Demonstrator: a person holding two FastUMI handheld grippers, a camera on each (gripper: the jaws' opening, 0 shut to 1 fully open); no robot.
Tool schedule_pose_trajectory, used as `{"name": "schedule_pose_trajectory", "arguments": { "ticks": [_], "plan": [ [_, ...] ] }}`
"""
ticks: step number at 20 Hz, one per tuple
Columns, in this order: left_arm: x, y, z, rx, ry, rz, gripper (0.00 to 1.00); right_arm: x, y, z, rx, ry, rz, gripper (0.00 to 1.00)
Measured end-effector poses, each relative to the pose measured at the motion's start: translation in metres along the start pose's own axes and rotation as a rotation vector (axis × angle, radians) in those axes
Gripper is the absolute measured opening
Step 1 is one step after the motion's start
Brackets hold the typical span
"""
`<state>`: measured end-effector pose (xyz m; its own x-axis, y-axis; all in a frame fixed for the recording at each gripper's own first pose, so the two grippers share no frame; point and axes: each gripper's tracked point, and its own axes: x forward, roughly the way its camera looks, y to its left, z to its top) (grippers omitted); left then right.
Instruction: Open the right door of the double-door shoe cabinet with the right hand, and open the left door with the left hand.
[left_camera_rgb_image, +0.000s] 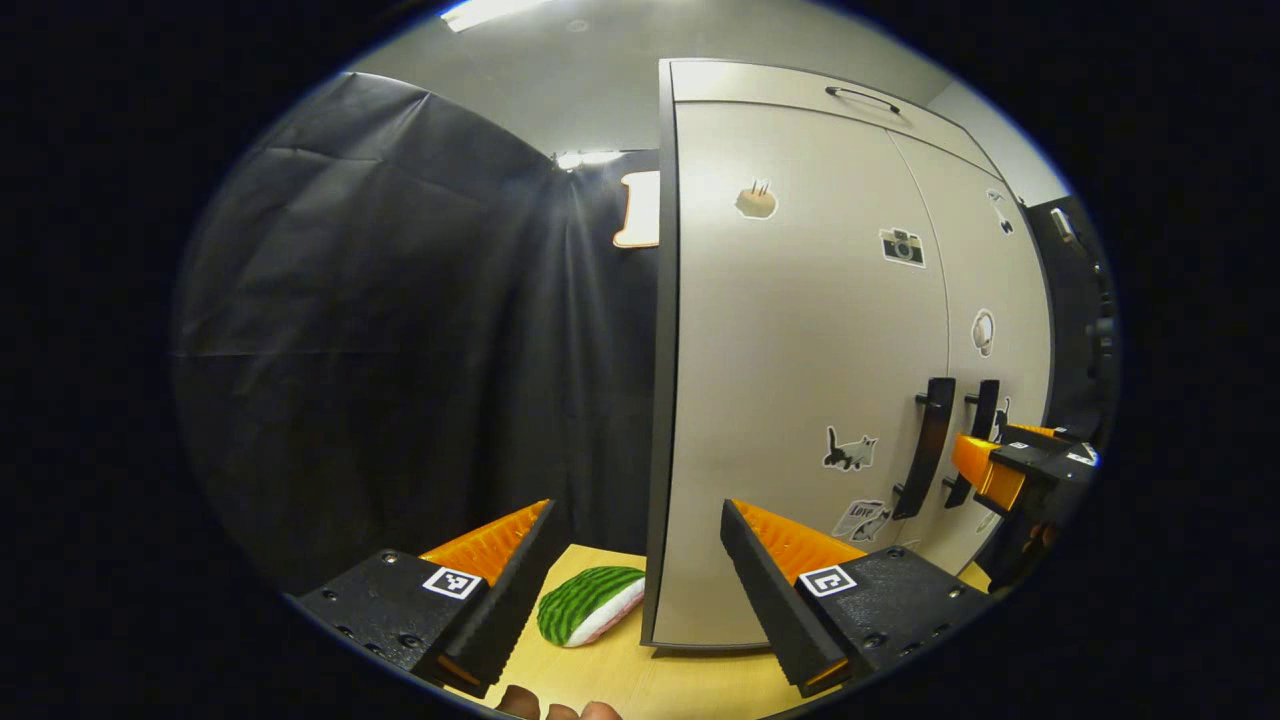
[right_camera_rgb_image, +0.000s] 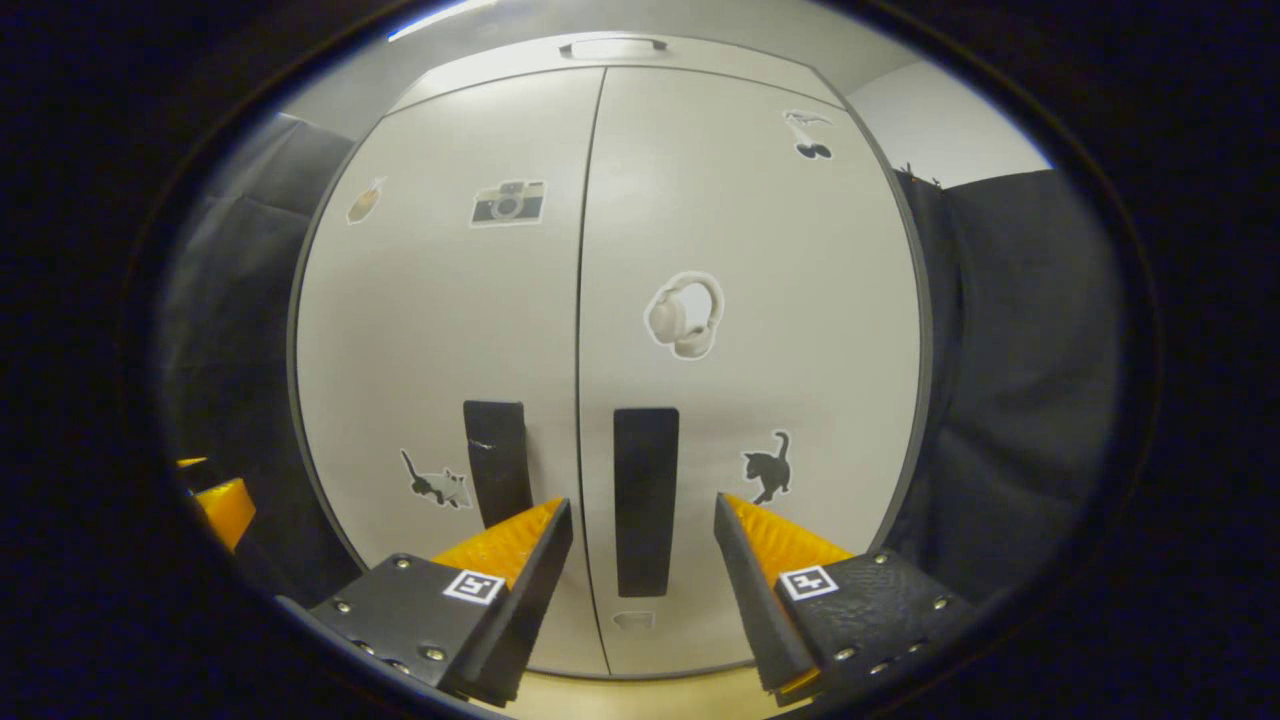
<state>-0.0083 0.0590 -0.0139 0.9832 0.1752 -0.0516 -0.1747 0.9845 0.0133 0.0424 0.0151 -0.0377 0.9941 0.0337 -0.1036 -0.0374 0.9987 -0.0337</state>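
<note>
The pale double-door shoe cabinet stands shut, with its left door (right_camera_rgb_image: 440, 330) and right door (right_camera_rgb_image: 750, 300) meeting at a centre seam. Each door carries a black vertical handle: the left handle (right_camera_rgb_image: 497, 460) and the right handle (right_camera_rgb_image: 645, 500). My right gripper (right_camera_rgb_image: 642, 510) is open and faces the right handle, which shows between its fingers; touching or apart, I cannot tell. In the left gripper view the cabinet appears at an angle, the left door (left_camera_rgb_image: 800, 380) nearest. My left gripper (left_camera_rgb_image: 635, 520) is open, off the cabinet's left edge. The right gripper (left_camera_rgb_image: 1005, 470) sits close by the handles (left_camera_rgb_image: 932, 445).
A watermelon-slice toy (left_camera_rgb_image: 590, 603) lies on the wooden table (left_camera_rgb_image: 640, 680) by the cabinet's left corner. Black cloth (left_camera_rgb_image: 400, 330) hangs to the left and behind. A top panel with a slim handle (right_camera_rgb_image: 612, 45) sits above the doors. Fingertips of a hand (left_camera_rgb_image: 555, 710) show at the bottom.
</note>
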Motion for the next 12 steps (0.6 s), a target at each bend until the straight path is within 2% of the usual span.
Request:
{"name": "schedule_pose_trajectory", "arguments": {
  "ticks": [1, 2, 4, 7, 8, 9, 11, 12],
  "plan": [
    [0.0, 0.002, -0.002, 0.0, 0.007, 0.007, 1.0, 0.001, -0.003, -0.001, 0.001, 0.003, -0.015, 0.84],
    [0.0, 0.005, -0.004, -0.002, 0.013, 0.013, 1.0, 0.003, -0.001, -0.001, 0.004, 0.005, -0.006, 0.7],
    [-0.002, 0.007, -0.004, -0.009, 0.014, 0.019, 0.99, 0.01, 0.0, -0.005, 0.015, 0.022, 0.002, 0.65],
    [-0.002, 0.008, -0.006, -0.013, 0.014, 0.018, 1.0, 0.018, 0.0, -0.007, 0.016, 0.03, -0.002, 0.65],
    [-0.002, 0.009, -0.006, -0.013, 0.015, 0.02, 0.99, 0.022, -0.004, -0.007, 0.014, 0.028, -0.024, 0.65],
    [-0.002, 0.009, -0.008, -0.016, 0.017, 0.022, 1.0, 0.026, -0.003, -0.009, 0.017, 0.031, -0.022, 0.45],
    [-0.003, 0.009, -0.01, -0.023, 0.022, 0.02, 1.0, 0.034, 0.001, -0.015, 0.039, 0.059, -0.015, 0.42],
    [-0.002, 0.009, -0.011, -0.027, 0.026, 0.018, 1.0, 0.026, 0.0, -0.011, 0.046, 0.048, -0.026, 0.37]
  ]
}}
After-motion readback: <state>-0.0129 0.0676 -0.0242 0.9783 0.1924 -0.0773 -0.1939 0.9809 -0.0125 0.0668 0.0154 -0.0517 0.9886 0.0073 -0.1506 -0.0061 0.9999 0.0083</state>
